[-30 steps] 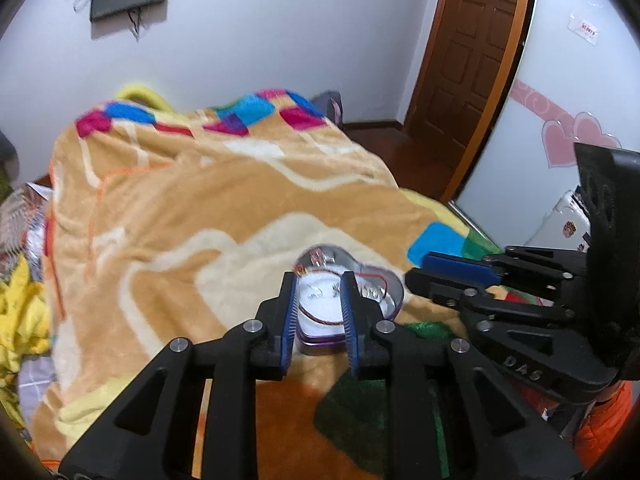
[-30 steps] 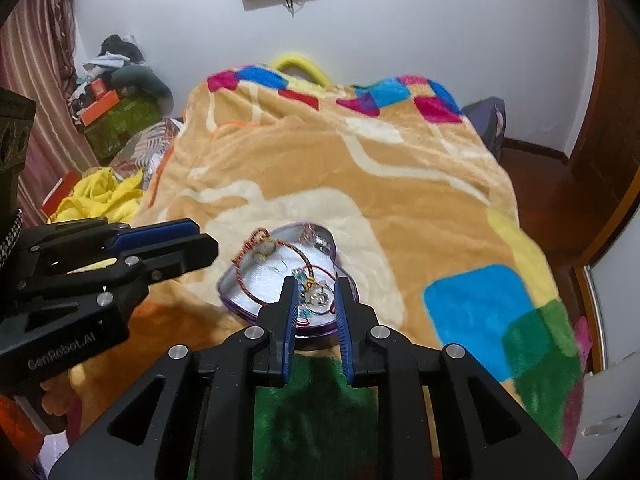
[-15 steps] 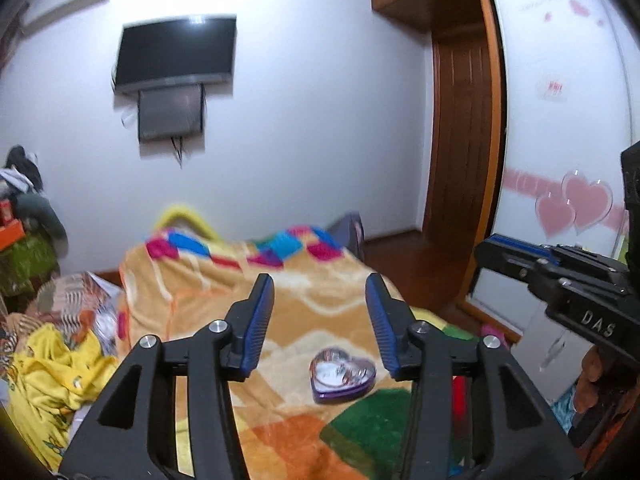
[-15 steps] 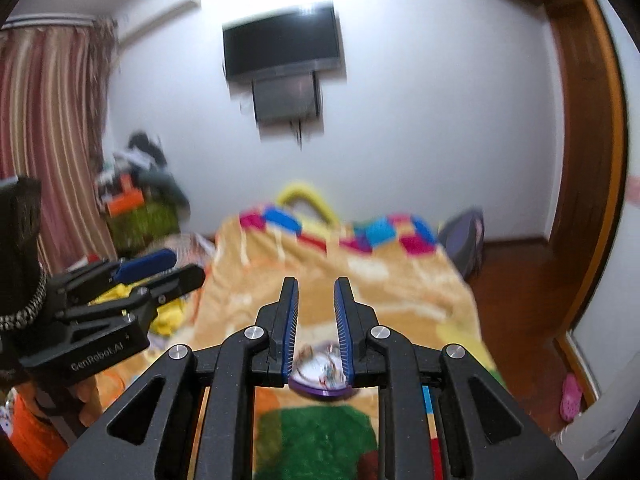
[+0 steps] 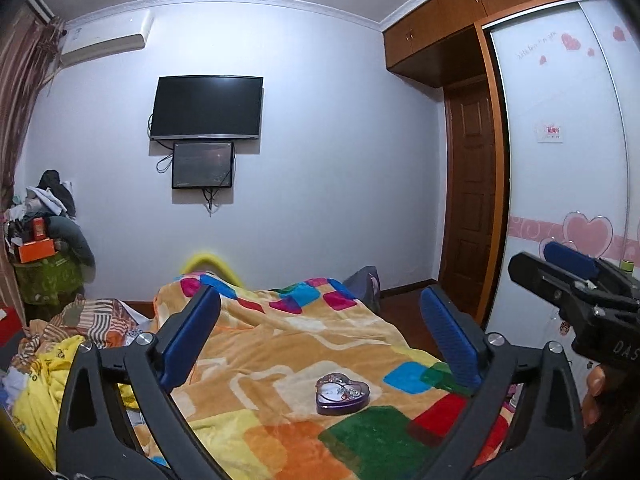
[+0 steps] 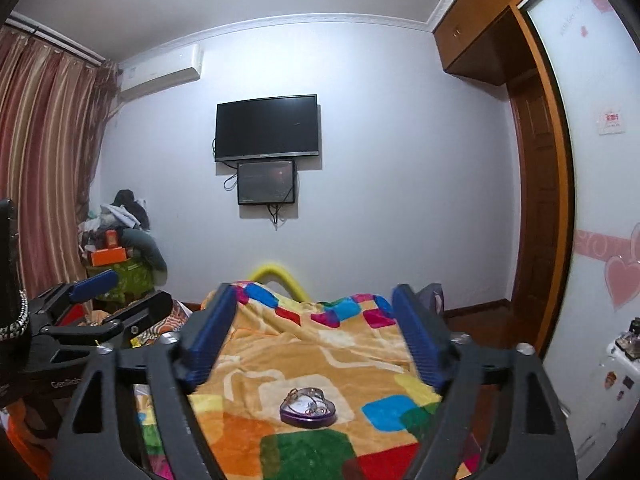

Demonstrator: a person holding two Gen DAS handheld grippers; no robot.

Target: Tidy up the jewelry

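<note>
The heart-shaped tin with jewelry inside sits on the blanket, well apart from both grippers. The left gripper and right gripper are spread wide and empty. Approach low and slowly, centering one piece between the fingers before closing.

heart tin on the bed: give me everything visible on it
The heart tin is a small, shallow, heart-shaped box with a purple, shiny metal-looking wall and a pale inside. It has no lid on and lies flat, open side up, on the blanket. A loose tangle of jewelry sits inside; single pieces are too small to tell. Only the blanket touches it; both hand-held grippers are open and well clear.
</note>
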